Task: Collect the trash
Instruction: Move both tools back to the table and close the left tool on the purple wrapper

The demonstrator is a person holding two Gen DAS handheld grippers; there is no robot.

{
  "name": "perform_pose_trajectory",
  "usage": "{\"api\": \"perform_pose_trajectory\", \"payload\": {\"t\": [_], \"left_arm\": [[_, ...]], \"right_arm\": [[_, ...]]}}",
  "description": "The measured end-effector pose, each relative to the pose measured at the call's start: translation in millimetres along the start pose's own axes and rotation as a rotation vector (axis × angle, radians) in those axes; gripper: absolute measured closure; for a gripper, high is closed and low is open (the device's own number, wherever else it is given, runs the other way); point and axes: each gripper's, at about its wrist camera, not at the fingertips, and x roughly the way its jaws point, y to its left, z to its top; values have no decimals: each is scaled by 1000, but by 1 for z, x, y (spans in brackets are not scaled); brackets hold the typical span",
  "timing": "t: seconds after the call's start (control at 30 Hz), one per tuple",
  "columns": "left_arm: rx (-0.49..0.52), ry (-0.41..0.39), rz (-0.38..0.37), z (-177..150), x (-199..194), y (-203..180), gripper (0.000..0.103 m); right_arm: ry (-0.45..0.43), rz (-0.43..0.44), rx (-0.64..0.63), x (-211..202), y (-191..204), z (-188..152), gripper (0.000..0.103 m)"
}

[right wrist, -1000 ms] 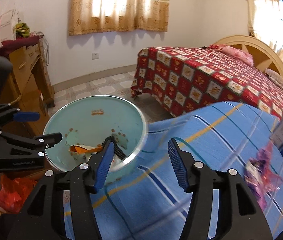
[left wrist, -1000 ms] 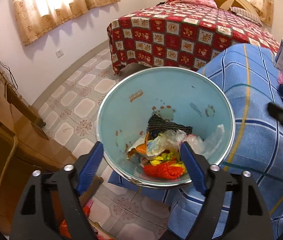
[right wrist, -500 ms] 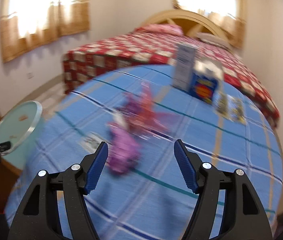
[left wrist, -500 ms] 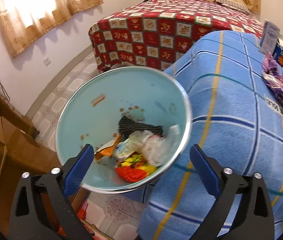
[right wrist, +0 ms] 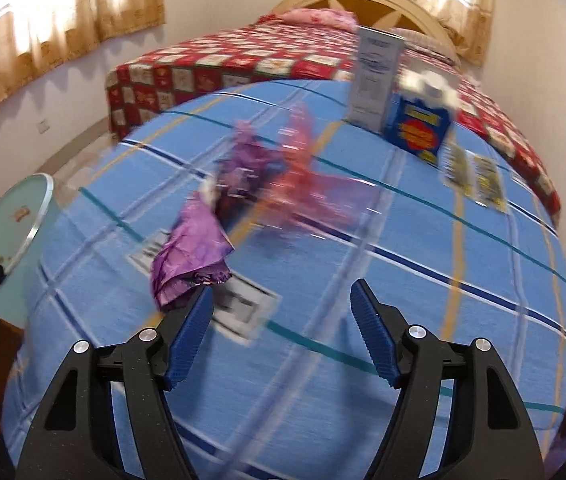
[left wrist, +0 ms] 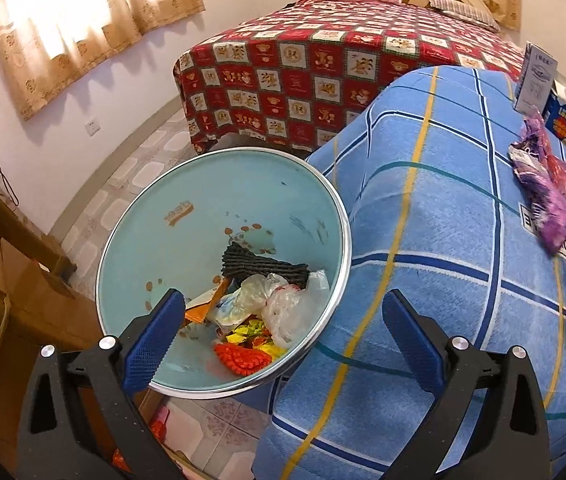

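On the blue plaid blanket (right wrist: 363,264), toward its left edge, lies the trash: a crumpled purple foil wrapper (right wrist: 191,264), shiny, creased, folded roughly into a wedge. Just behind it sits a darker purple wrapper (right wrist: 243,164), touching or overlapping a pink translucent plastic bag (right wrist: 307,184); motion blur hides the exact boundary. Purple foil wrapper partly covers a white printed label (right wrist: 243,304) on the blanket.

Right gripper (right wrist: 281,320): jaws wide apart, nothing between them, hovering over the blanket. Its left blue pad is just beside the near end of the purple foil wrapper; contact cannot be confirmed.

Left gripper (left wrist: 283,334): jaws wide apart, holding nothing. Left pad sits in front of the bin rim, right pad in front of the blanket's edge.

Light-blue trash bin (left wrist: 203,208), metal rim, stands right against the blanket's left edge. Inside, at the bottom: clear plastic bags (left wrist: 279,300), a black ribbed piece (left wrist: 263,266), orange and yellow scraps (left wrist: 243,356). Brown spots on the inner wall.

Far side of the blanket: a tall white box (right wrist: 375,80) upright, a blue carton (right wrist: 419,128) just beside it, and flat sachets (right wrist: 475,178) near the right edge. Red patterned bed (left wrist: 323,76) beyond.
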Motion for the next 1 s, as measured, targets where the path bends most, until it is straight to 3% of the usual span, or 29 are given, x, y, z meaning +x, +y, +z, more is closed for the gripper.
{"api": "perform_pose_trajectory", "payload": {"t": [0.23,0.33,0.63,1.0], "left_arm": [[20,-37,-4,9,-9,-21,6],[38,-52,-29,14,-14,-40,6],[106,-75,-108,26,-29,-113,6],[178,-57,-120,34,-23,-185,6]], "right_arm": [[-38,16,24,-23,-7,-8,33],[-51,-40,64,-42,-39,-28,27],[-70,-169,208,-71,-120,-62,25],[-112,-192,317,-83,-181,-88,24]]}}
